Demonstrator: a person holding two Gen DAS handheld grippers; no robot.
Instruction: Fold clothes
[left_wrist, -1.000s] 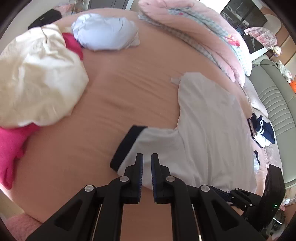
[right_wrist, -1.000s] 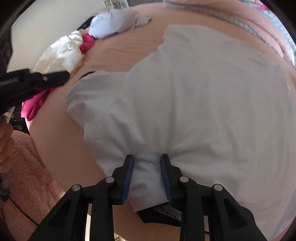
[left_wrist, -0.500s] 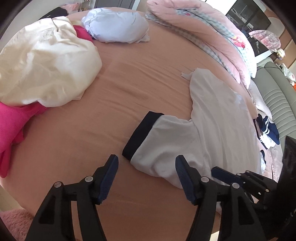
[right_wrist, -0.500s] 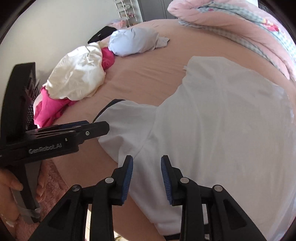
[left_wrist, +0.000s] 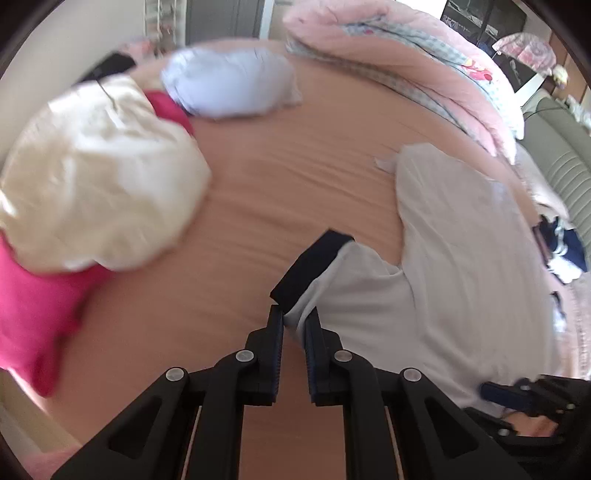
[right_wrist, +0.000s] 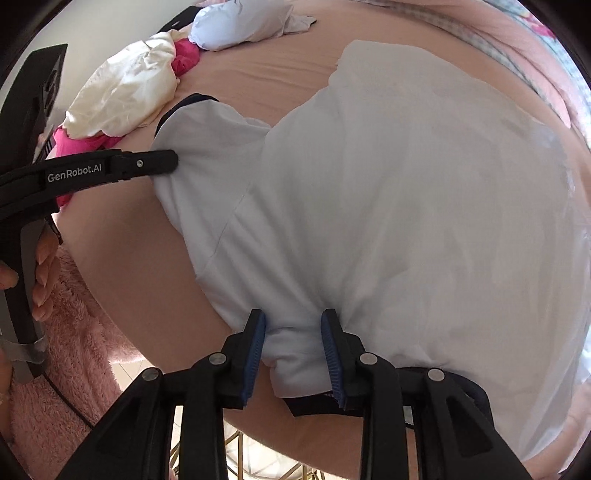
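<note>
A white shirt with a navy cuff lies spread on the peach bed sheet. My left gripper is shut on the sleeve's near edge, just beside the cuff. In the right wrist view the same gripper meets the sleeve from the left, held by a hand. My right gripper is shut on a bunched fold of the shirt at its near end, above a navy trim. Creases spread out from the fingers. The right gripper also shows low right in the left wrist view.
A cream garment lies heaped over a bright pink garment at the left. A pale blue bundle sits behind them. A pink quilt runs along the far side. A navy and white garment lies at the right edge. A pink fluffy rug lies below the bed.
My left gripper went from wide open to shut on the sleeve edge by the cuff. My right gripper dropped back low onto the shirt's near end, where the fabric now bunches between its fingers.
</note>
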